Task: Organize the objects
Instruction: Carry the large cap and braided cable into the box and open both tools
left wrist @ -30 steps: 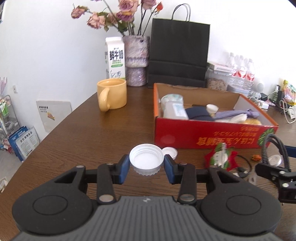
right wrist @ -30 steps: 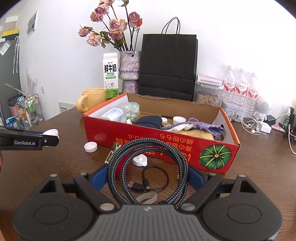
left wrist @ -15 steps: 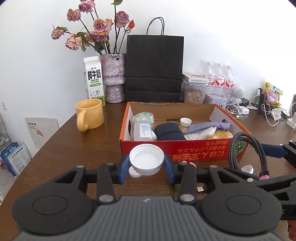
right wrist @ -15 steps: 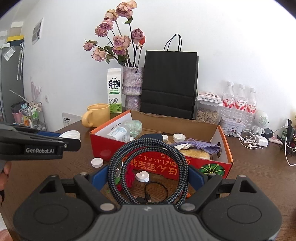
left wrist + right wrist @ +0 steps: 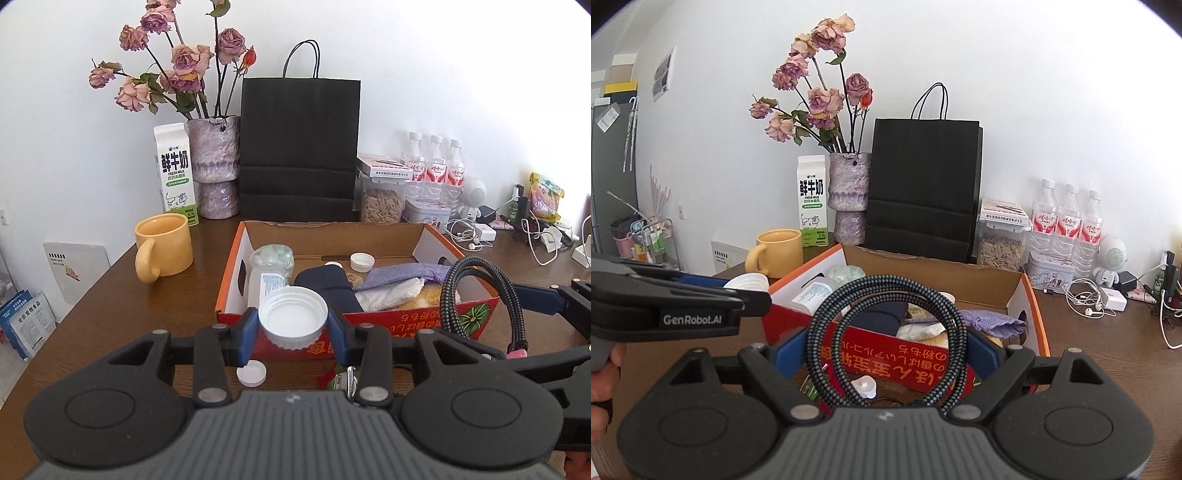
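My left gripper [image 5: 292, 328] is shut on a white jar lid [image 5: 292, 317], held in the air above the near wall of the red cardboard box [image 5: 391, 325]. My right gripper [image 5: 886, 347] is shut on a coiled black braided cable [image 5: 886, 295], held above the table just in front of the box [image 5: 923, 354]. The cable also shows at the right of the left wrist view [image 5: 480, 295]. The left gripper and its lid [image 5: 748, 282] show at the left of the right wrist view. The box holds a bottle [image 5: 266, 284], a dark pouch, a small white cap [image 5: 362, 261] and cloths.
A small white cap [image 5: 252, 373] and a red-green wrapper [image 5: 341, 378] lie on the table before the box. A yellow mug [image 5: 164, 251], milk carton [image 5: 175, 173], flower vase [image 5: 218, 166], black paper bag [image 5: 299, 147], seed jar and water bottles [image 5: 436, 166] stand behind. Chargers and cables lie at the right.
Both grippers have risen and moved toward the box with their loads. The lid now hangs over the box's near wall, and the cable coil has lifted higher before the box.
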